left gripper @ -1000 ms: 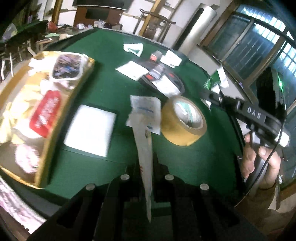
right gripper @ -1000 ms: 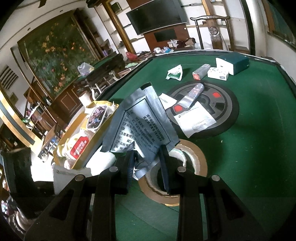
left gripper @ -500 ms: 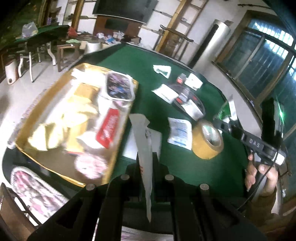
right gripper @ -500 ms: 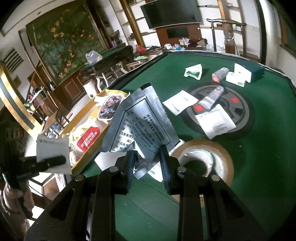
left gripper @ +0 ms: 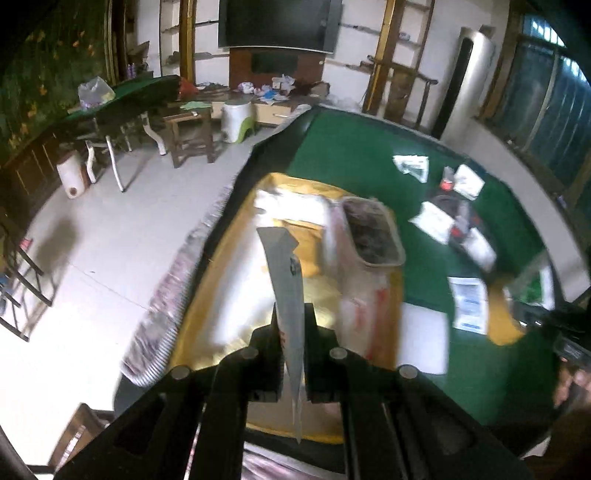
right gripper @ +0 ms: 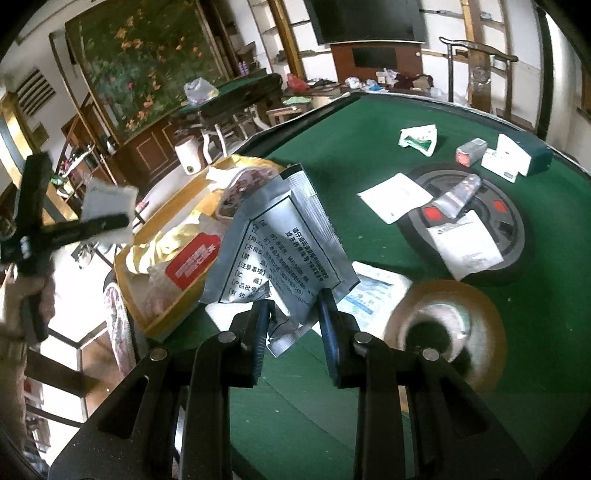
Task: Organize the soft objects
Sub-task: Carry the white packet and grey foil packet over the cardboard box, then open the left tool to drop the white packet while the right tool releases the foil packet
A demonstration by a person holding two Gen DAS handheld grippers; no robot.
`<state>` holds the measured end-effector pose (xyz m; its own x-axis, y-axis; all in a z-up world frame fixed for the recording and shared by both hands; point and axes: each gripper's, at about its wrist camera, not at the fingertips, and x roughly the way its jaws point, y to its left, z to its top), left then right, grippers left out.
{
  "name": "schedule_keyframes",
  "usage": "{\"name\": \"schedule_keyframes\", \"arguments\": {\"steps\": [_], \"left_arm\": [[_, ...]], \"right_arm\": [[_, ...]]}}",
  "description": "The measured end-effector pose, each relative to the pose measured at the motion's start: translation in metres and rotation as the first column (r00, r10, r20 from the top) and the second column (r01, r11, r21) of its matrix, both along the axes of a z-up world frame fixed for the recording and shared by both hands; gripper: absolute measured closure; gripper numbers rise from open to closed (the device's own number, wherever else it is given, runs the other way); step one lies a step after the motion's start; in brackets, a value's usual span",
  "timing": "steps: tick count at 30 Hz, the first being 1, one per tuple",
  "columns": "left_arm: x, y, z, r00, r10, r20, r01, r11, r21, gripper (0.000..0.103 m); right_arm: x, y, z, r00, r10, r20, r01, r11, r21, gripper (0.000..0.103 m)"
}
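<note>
Several packets are already collected in the gold tray (right gripper: 162,321). One flat sachet (left gripper: 286,295) is pinched by the left gripper (left gripper: 291,354) fingers, lower centre; a silver pouch (right gripper: 277,251) is clamped in the right gripper (right gripper: 293,332) fingers. More packets remain on the green surface (right gripper: 369,147), upper right.

The left wrist view is taken from just behind its two black fingers, angled steeply down over the shallow golden-yellow tray (left gripper: 397,291) at the edge of the green felt table (left gripper: 354,155), with pale floor seen at left. The right wrist view is taken from behind its own black fingers, tilted down across the same green felt table (right gripper: 498,369) from nearer its middle. Both views share the tray (right gripper: 162,321), the brown roll of packing tape (left gripper: 502,321) (right gripper: 443,328) and the dark wall-mounted screen (left gripper: 277,24) (right gripper: 365,18).
</note>
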<state>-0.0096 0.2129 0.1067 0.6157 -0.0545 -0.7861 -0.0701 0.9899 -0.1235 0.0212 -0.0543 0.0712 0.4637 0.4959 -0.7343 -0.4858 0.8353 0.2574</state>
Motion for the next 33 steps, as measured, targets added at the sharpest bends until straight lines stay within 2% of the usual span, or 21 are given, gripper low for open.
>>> {"name": "schedule_keyframes", "arguments": {"steps": [7, 11, 14, 19, 24, 27, 33], "left_arm": [[0.036, 0.015, -0.03, 0.997, -0.029, -0.072, 0.035, 0.995, 0.09, 0.097], [0.053, 0.022, -0.045, 0.992, -0.043, -0.117, 0.057, 0.992, 0.115, 0.097], [0.065, 0.027, -0.058, 0.986, -0.047, -0.159, 0.066, 0.991, 0.118, 0.097], [0.07, 0.034, -0.07, 0.982, -0.057, -0.18, 0.075, 0.992, 0.099, 0.097], [0.067, 0.039, -0.072, 0.983, -0.062, -0.173, 0.076, 0.994, 0.078, 0.096], [0.067, 0.044, -0.072, 0.984, -0.058, -0.168, 0.069, 0.996, 0.059, 0.096], [0.064, 0.048, -0.073, 0.982, -0.053, -0.179, 0.061, 0.997, 0.043, 0.096]], "right_arm": [[0.003, 0.036, 0.002, 0.997, 0.068, -0.019, -0.069, 0.998, -0.015, 0.077], [0.008, 0.061, 0.003, 0.993, 0.116, -0.029, -0.117, 0.993, -0.019, 0.077], [0.019, 0.083, 0.006, 0.988, 0.151, -0.042, -0.152, 0.988, -0.019, 0.077], [0.048, 0.126, 0.01, 0.972, 0.212, -0.098, -0.211, 0.977, 0.018, 0.077], [0.082, 0.169, 0.0, 0.949, 0.253, -0.187, -0.238, 0.966, 0.1, 0.077], [0.103, 0.193, -0.014, 0.928, 0.273, -0.255, -0.231, 0.956, 0.181, 0.077], [0.131, 0.228, -0.045, 0.883, 0.287, -0.37, -0.158, 0.927, 0.341, 0.077]]}}
